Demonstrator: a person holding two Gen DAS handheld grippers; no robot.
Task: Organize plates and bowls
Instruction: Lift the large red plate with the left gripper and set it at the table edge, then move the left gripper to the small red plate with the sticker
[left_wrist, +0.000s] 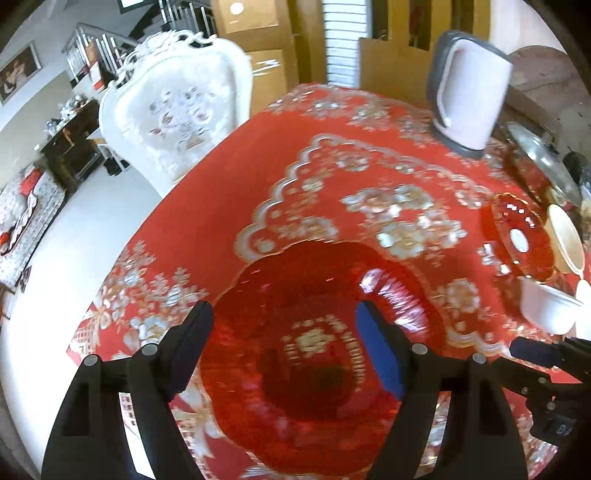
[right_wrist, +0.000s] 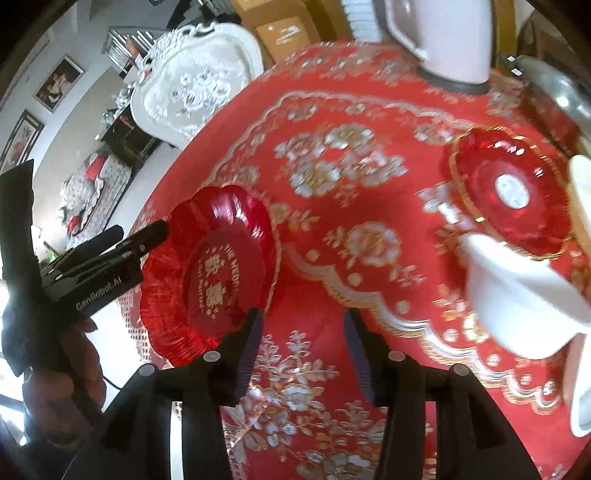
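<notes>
While left tongs (left_wrist: 284, 332) hover agape (level) over red plate (left_wrist: 314, 354), right tongs (right_wrist: 301, 332) gape.

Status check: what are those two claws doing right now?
Left claw open over big red plate. Right claw open, empty. Small red plate, white bowl wait right.

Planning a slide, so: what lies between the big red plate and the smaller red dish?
Only bare tablecloth separates the big red plate from the smaller red dish, shown in the right wrist view.
</notes>
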